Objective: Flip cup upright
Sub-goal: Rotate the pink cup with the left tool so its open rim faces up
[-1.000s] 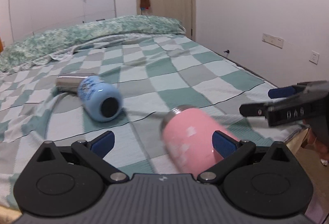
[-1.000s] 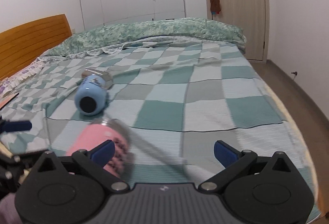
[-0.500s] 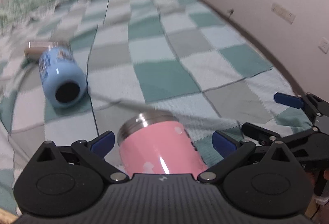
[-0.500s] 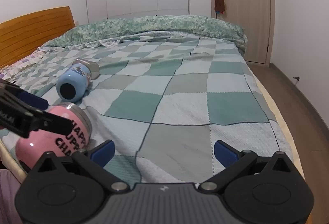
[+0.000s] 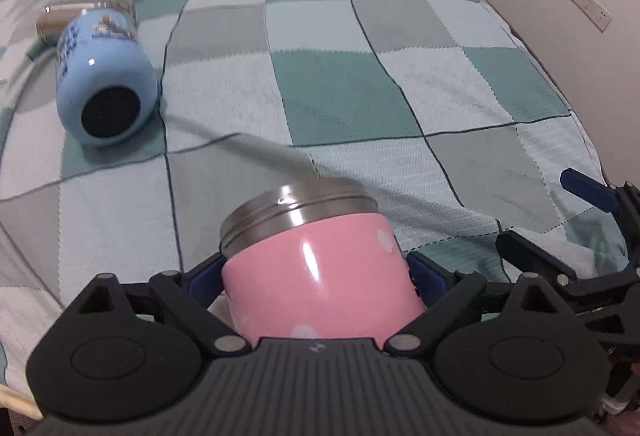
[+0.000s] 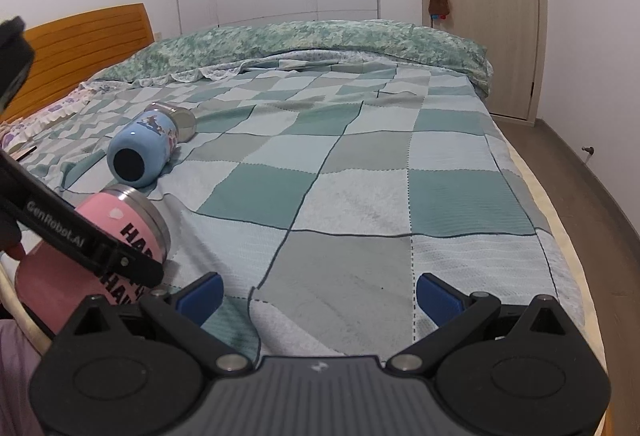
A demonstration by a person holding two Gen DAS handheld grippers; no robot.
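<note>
A pink cup (image 5: 316, 276) with a steel rim lies on its side near the bed's front edge, rim pointing away from me. My left gripper (image 5: 316, 272) is shut on the pink cup, its blue pads pressed against both sides. The cup also shows in the right wrist view (image 6: 104, 248), with the left gripper's arm across it. A blue cup (image 5: 104, 76) lies on its side farther back on the left, its black base toward me; it also shows in the right wrist view (image 6: 144, 148). My right gripper (image 6: 318, 296) is open and empty above the blanket.
The bed carries a green and grey checkered blanket (image 6: 360, 196) with a rumpled green quilt (image 6: 320, 40) at the back. A wooden headboard (image 6: 88, 40) stands at the left. The floor (image 6: 580, 172) and a door (image 6: 484, 8) lie to the right.
My left gripper moved forward and down around the pink cup and closed on it. The right gripper stayed open and shifted little.
</note>
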